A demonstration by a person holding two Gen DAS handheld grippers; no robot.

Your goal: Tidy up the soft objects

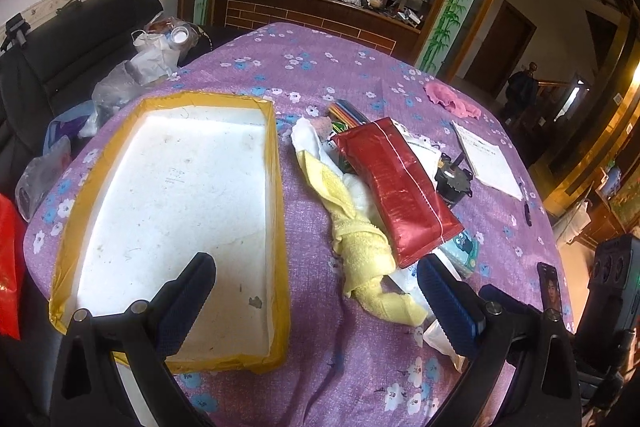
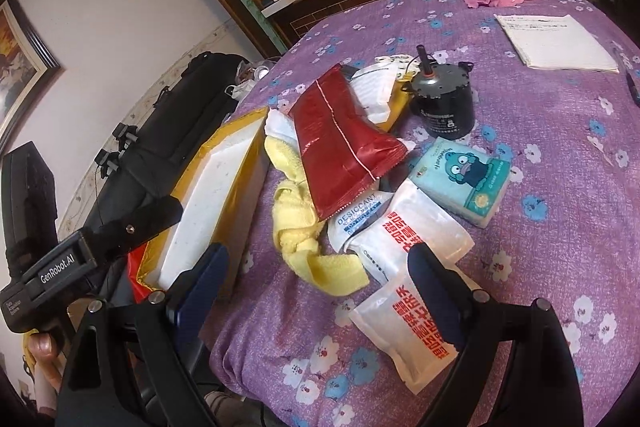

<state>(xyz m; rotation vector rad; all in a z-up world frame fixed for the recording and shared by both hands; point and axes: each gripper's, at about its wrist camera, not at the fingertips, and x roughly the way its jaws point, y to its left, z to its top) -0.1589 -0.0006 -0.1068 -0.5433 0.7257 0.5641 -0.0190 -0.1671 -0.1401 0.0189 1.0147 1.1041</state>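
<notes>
Holding both grippers wide open and empty over our purple flowered tablecloth [image 1: 320,75].

We see the left gripper [image 1: 316,295] above the white foam tray's [image 1: 176,187] right wall, the yellow towel [image 1: 360,247] at its 1 o'clock beneath the red pouch [image 1: 396,187]. Our right gripper [image 2: 316,279] hovers by white sachets [image 2: 404,339]; the tissue pack [image 2: 468,179] lies at 1 o'clock.
</notes>
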